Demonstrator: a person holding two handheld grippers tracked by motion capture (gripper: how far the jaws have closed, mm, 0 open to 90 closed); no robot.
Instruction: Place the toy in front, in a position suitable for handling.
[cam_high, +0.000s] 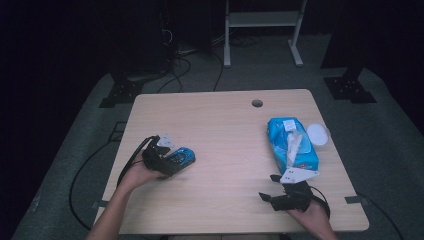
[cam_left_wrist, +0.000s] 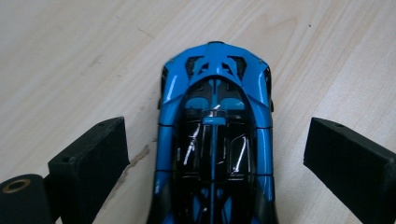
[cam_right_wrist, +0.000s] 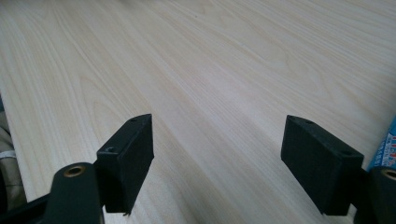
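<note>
Blue toy car | between spread jaws, untouched | left hand-held gripper

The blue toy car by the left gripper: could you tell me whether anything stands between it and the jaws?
Nothing visible does. The blue toy car sits on the bare table between the left gripper's open jaws, with a gap on each side.

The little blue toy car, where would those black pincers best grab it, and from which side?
Across its narrow waist, one jaw on each flank. The toy car lies lengthwise between the open left gripper jaws, gaps on both sides, so coming in along its length and closing on the smooth parallel sides looks best.
</note>
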